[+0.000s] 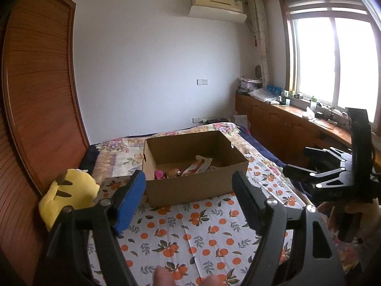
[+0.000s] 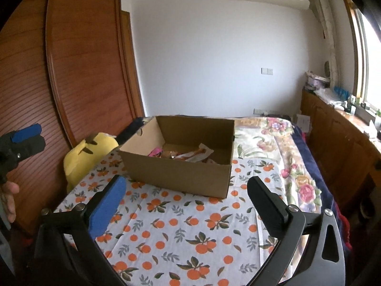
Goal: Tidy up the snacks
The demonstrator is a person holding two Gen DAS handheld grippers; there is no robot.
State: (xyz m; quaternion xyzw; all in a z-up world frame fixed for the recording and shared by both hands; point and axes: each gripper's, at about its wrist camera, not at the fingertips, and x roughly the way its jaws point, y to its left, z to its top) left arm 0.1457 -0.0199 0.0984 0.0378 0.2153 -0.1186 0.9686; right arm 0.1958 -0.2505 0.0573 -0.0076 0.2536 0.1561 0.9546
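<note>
Setting: a home bedroom. Ahead of the fingers lies a bed (image 1: pixel 214 233) under an orange-print sheet, with a floral quilt (image 2: pixel 273 143) beyond. Left of the fingers stands a slatted wooden wardrobe (image 1: pixel 40 90). Right of them, low wooden cabinets (image 1: pixel 273 119) run beneath a curtained window (image 1: pixel 333 59). A wall air conditioner (image 1: pixel 216 7) hangs above.

My plain brown cardboard box (image 2: pixel 181 174) at 12 o'clock holds pink, orange-and-white snack wrappers (image 1: pixel 190 168). White bedsheet with orange fruit and green leaf print (image 2: pixel 190 226) under it. Yellow plush toy with black-tipped ears (image 1: pixel 69 190) at 9 o'clock. Floral quilt in pink and cream (image 2: pixel 281 143) at 2 o'clock. Reddish-brown slatted wooden wardrobe (image 2: pixel 78 71) at 10 o'clock.
</note>
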